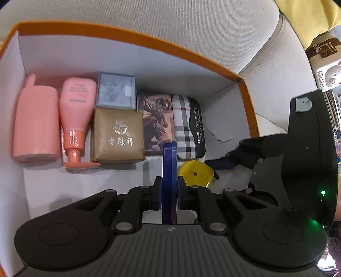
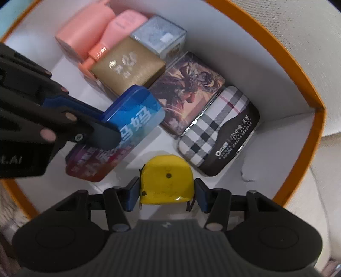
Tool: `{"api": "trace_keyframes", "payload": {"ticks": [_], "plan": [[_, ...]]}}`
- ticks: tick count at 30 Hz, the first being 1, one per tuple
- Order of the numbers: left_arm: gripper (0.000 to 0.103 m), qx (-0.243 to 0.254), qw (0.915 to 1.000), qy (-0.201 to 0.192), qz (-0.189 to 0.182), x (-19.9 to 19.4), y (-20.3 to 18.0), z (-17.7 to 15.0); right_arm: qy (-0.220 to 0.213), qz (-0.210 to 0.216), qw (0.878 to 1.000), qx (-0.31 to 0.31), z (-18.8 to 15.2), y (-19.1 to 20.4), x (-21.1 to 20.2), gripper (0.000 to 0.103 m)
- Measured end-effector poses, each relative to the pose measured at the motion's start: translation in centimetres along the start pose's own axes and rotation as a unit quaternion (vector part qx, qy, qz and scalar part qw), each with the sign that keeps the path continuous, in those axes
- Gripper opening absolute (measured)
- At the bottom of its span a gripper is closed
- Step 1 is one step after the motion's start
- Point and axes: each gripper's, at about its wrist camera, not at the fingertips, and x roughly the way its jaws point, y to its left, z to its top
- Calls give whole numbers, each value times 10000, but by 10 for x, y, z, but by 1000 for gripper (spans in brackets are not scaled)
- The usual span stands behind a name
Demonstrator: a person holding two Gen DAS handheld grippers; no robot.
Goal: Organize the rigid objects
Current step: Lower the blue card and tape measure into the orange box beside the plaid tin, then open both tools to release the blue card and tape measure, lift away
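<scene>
An orange-rimmed box [image 1: 149,40] with white walls holds a row: pink cylinder [image 1: 36,125], pink bottle [image 1: 76,115], grey-blue box [image 1: 116,90], gold box [image 1: 118,136], picture box [image 1: 158,121] and plaid case [image 1: 187,125]. My left gripper [image 1: 169,192] is shut on a flat blue tin [image 1: 169,162], seen edge-on here and flat-on in the right wrist view [image 2: 127,132], hanging in front of the gold box. My right gripper [image 2: 167,195] points down into the box, shut on a yellow tape measure [image 2: 167,181] just in front of the plaid case [image 2: 219,130].
The box sits on a beige sofa cushion [image 1: 191,25]. Yellow fabric [image 1: 309,12] and printed cartons [image 1: 324,49] lie beyond at upper right. Bare white box floor [image 1: 74,187] shows in front of the pink items. A torn spot [image 1: 221,136] marks the right wall.
</scene>
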Motion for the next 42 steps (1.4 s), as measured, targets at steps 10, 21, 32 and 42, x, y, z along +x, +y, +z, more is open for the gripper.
{"api": "trace_keyframes", "payload": {"ticks": [10,21,32,42], "plan": [[14,-133,9996,234,68,19,0,-4,48,-90,9993,-355,-5,7,-10,56],[14,-453,9978,466,98,38,2,-4,-275,-277,9981,-476,-24,13,-36,55],[15,-754,9954,586,69,46,2,-6,-432,-259,9976,-478,-28,9,-37,54],[18,-312,9933,697,865,41,-5,-8,-529,-307,9973,-403,-28,7,-29,54]]}}
